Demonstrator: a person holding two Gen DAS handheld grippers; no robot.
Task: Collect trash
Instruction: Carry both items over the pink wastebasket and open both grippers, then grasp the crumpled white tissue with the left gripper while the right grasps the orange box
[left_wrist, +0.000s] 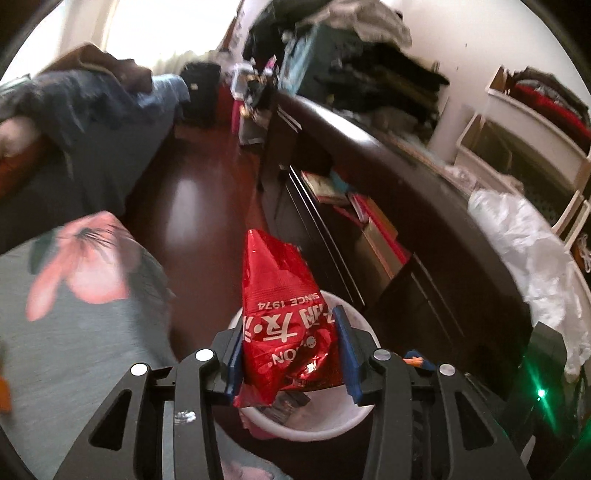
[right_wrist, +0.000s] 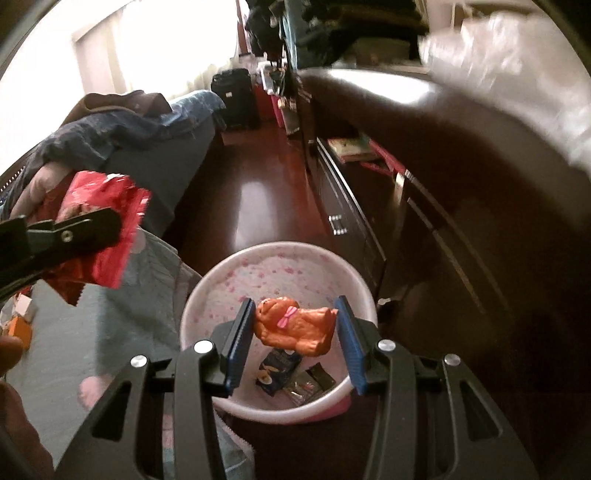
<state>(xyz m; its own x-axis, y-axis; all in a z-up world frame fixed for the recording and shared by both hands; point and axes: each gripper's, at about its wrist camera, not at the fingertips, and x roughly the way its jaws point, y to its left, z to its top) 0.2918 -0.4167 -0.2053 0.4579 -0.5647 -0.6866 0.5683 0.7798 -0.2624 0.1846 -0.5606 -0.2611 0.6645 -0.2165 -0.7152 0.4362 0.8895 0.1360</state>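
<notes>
Hovering over the white bin (right_wrist: 221, 280): right tongs (right_wrist: 295, 328) pinching an orange bear-printed wrapper (right_wrist: 295, 326) above wrappers already inside. Left tongs (left_wrist: 290, 350) clamp a red snack bag (left_wrist: 284, 314), partly over the bin's rim (left_wrist: 364, 332). Risk: released there, the tall bag may tip onto the dark floor (left_wrist: 199, 206) beyond.

This is a lived-in bedroom in a home. A bed (left_wrist: 92, 158) with rumpled blue bedding (right_wrist: 122, 129) stands along one side of a glossy reddish wood floor (left_wrist: 199, 206), and a floral quilt (left_wrist: 85, 266) lies nearer. Opposite runs a long dark dresser (left_wrist: 369, 206) stacked with folded clothes (left_wrist: 373, 70). A black suitcase (right_wrist: 236, 98) stands by the bright curtained window (left_wrist: 166, 29).
</notes>
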